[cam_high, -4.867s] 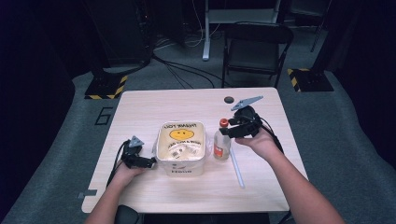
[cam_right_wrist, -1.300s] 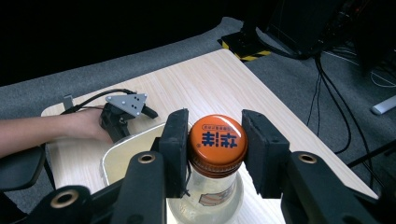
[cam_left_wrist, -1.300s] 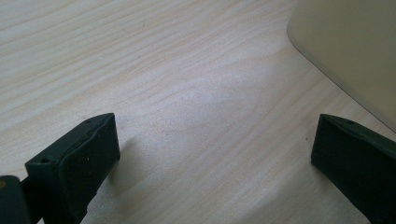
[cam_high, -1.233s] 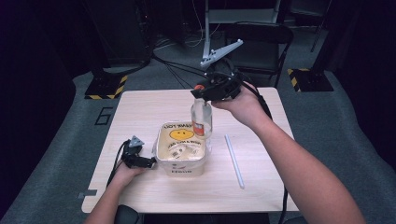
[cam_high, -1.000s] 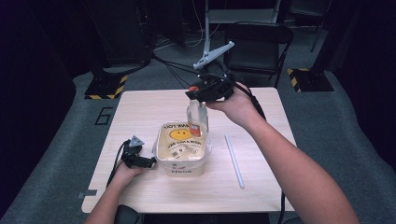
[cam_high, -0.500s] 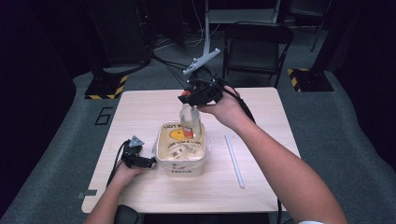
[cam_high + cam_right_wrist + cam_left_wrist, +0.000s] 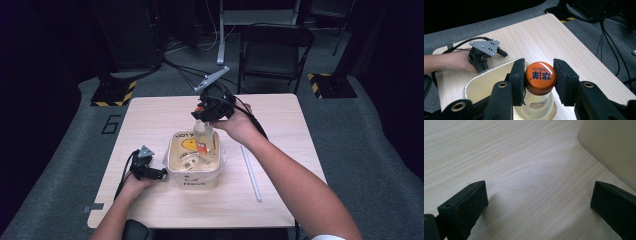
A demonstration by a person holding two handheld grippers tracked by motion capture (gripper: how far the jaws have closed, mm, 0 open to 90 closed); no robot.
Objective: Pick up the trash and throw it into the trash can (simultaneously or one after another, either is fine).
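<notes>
My right gripper [image 7: 207,116] is held out over the middle of the counter [image 7: 280,125], arm stretched forward and wrist bent so the jaws point down, clamped on something at its neck. My left gripper [image 7: 162,174] lies low by the near left edge, forearm flat, jaws wide apart and empty.

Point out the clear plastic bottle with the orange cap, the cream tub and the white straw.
Clear plastic bottle with orange cap [image 7: 540,74]: right gripper view, cap top.
Cream tub [image 7: 195,183]: high view, near wall.
White straw [image 7: 251,175]: high view, middle of its length.
</notes>
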